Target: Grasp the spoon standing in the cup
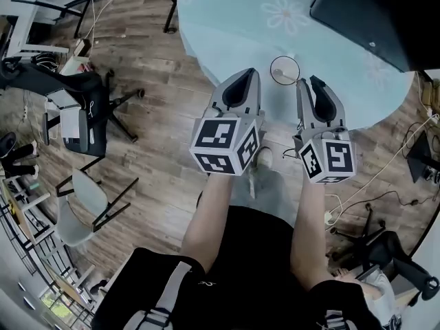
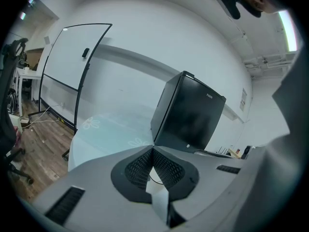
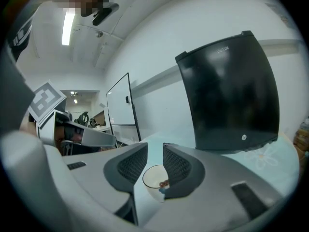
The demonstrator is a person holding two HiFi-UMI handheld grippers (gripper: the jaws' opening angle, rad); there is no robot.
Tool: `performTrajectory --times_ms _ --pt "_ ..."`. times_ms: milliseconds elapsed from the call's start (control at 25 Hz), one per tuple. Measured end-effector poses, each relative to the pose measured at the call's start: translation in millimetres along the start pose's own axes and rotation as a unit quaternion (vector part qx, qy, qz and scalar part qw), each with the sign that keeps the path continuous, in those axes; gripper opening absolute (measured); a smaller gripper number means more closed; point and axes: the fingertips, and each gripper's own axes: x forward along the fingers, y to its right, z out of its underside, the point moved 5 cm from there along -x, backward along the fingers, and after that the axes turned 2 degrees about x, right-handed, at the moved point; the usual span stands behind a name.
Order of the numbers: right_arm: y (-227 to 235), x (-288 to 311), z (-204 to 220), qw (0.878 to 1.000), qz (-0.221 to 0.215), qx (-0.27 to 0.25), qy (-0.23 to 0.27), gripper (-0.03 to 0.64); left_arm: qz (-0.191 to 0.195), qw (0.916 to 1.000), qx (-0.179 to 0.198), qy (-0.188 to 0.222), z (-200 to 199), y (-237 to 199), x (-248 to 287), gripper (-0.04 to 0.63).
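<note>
A clear cup (image 1: 284, 70) stands on the pale blue flowered table (image 1: 227, 19), near its front edge. My right gripper (image 1: 307, 82) hangs just right of the cup; in the right gripper view the right gripper (image 3: 155, 149) stands open, and the cup (image 3: 155, 178) shows through the gap below the tips. A small reddish and blue bit (image 3: 164, 185) sits at the cup's inner right side; I cannot make out a spoon clearly. My left gripper (image 1: 242, 75) is left of the cup, and in its own view the left gripper (image 2: 152, 151) has its pads together on nothing.
A black box-shaped appliance (image 1: 371, 12) stands on the table's far right. The table's curved edge runs just under both grippers. Office chairs (image 1: 82, 108) stand on the wooden floor at left, and cables (image 1: 385, 177) lie at right. A whiteboard (image 2: 72, 66) stands behind the table.
</note>
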Motion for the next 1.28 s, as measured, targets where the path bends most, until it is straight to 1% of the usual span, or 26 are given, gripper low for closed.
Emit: performTrajectory --times_ms 80,120,200,240,280,480,640,880,1000,1120,1240,1280 --pt "2.5 3.7 7.7 1.0 0.003 0.007 -0.01 0.11 0.001 1.0 0.0 -0.008 4.3 -1.3 4.4 0.0" --pt "3.5 5.3 11.6 1.0 0.004 0.011 -0.014 0.134 0.001 0.9999 -0.001 -0.012 7.0 -2.0 6.5 0.0" --pt "6.3 7.4 19.1 1.0 0.007 0.019 -0.021 0.141 0.002 0.9998 -0.003 -0.02 12.3 -3.3 11.1 0.0" --pt "8.0 8.0 22.8 0.999 0.009 0.023 -0.024 0.16 0.004 0.9997 -0.004 -0.024 14.6 -3.5 13.5 0.0" --pt "9.6 8.6 26.6 0.999 0.011 0.026 -0.028 0.164 0.006 0.9996 -0.005 -0.027 16.5 -3.4 15.9 0.0" --pt "16.3 14.3 40.4 0.998 0.016 0.04 -0.046 0.164 0.017 0.999 -0.003 -0.04 22.1 1.4 29.1 0.0" --pt "15.3 12.7 52.2 0.997 0.015 0.047 -0.052 0.164 0.021 0.9987 -0.002 -0.047 30.0 2.7 29.7 0.0" --pt "14.2 18.3 65.2 0.996 0.017 0.061 -0.066 0.164 0.01 0.9985 -0.006 -0.054 32.7 -10.7 31.3 0.0" --pt "18.7 21.4 68.3 0.995 0.023 0.064 -0.067 0.164 0.009 0.9983 -0.005 -0.057 33.9 -10.2 34.6 0.0" --pt "22.4 23.7 68.5 0.995 0.029 0.071 -0.064 0.129 0.013 0.9982 -0.004 -0.058 34.0 -7.8 36.9 0.0" --pt "21.0 26.9 68.6 0.995 0.034 0.074 -0.064 0.115 0.014 0.9981 -0.006 -0.06 34.4 -10.4 36.3 0.0" --pt "21.3 27.7 68.8 0.995 0.038 0.073 -0.064 0.096 0.014 0.998 -0.007 -0.061 34.6 -11.3 36.3 0.0"
